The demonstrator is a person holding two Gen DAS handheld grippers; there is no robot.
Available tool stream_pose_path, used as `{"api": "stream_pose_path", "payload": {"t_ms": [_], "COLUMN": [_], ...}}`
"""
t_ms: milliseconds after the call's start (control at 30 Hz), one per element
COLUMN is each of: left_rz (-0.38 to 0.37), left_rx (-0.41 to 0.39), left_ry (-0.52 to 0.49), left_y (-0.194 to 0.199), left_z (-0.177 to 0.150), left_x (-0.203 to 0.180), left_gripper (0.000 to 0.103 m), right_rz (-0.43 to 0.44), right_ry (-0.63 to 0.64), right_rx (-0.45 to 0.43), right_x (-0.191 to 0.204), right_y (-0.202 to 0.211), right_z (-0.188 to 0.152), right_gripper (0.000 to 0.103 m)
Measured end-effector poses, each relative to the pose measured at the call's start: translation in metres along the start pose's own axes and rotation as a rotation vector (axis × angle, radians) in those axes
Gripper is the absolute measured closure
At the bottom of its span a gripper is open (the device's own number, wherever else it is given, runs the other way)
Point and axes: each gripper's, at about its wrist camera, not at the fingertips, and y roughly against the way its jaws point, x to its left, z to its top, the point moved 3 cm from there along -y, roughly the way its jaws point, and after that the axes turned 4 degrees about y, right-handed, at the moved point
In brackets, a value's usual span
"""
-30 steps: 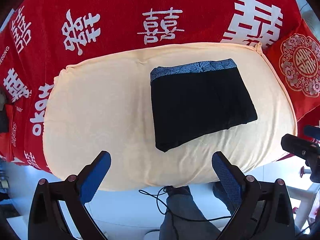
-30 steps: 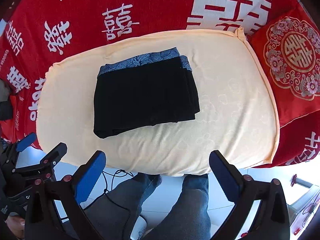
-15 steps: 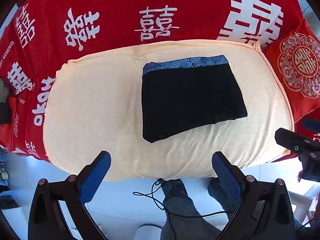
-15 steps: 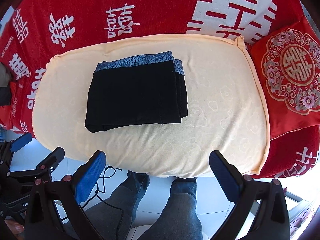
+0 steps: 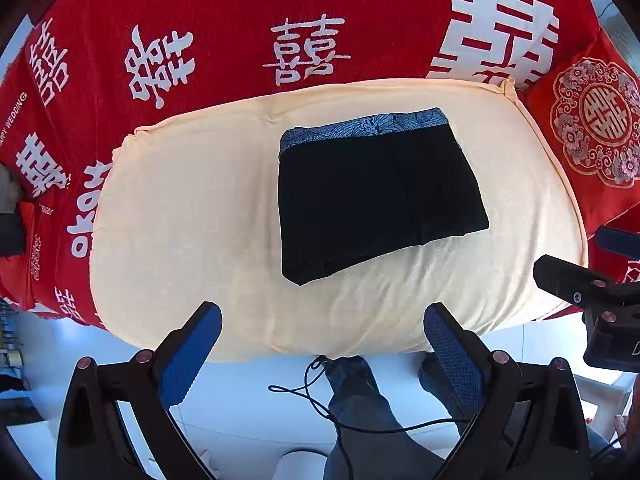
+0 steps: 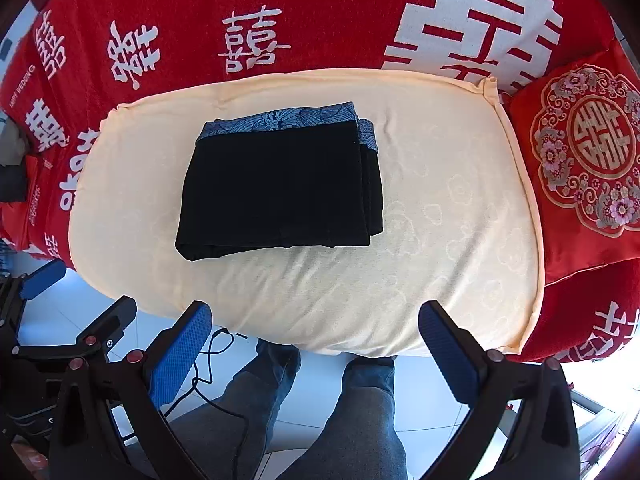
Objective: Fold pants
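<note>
The black pants [image 5: 376, 196] lie folded into a compact rectangle on the cream cushion [image 5: 192, 208], with the blue patterned waistband along the far edge. They also show in the right wrist view [image 6: 280, 184]. My left gripper [image 5: 322, 322] is open and empty, held back above the cushion's near edge. My right gripper [image 6: 314, 322] is open and empty too, also above the near edge. Neither touches the pants. The right gripper's body shows at the right edge of the left wrist view [image 5: 592, 292].
The cushion [image 6: 440, 220] lies on a sofa under a red cover with white characters [image 5: 304, 48]. A red embroidered pillow [image 6: 584, 148] lies to the right. The person's jeans-clad legs [image 6: 360, 412] and a black cable [image 5: 320, 396] are below, over a white tiled floor.
Both grippers have drifted slightly, so the view of the pants shifts a little. The pants have not moved and both grippers stay open.
</note>
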Motion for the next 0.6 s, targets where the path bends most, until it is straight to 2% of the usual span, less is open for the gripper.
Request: {"api": "stream_pose_path", "payload": {"t_ms": [233,600], "left_rz": [-0.024,-0.013], "left_rx": [0.007,0.010], "left_ry": [0.014,0.005], "left_y": [0.0007,-0.0009], "left_z": [-0.0004,0.0008], "left_x": [-0.0013,-0.0012], "left_gripper": [0.002,0.002], "right_rz": [-0.001,-0.003], "right_ry": [0.000,0.003], "right_rx": [-0.001,0.007], "right_x": [0.0019,0.0028], "right_y": [0.0002,-0.0016], "right_z": [-0.0003,0.0007], "right_gripper": [0.000,0.000]}}
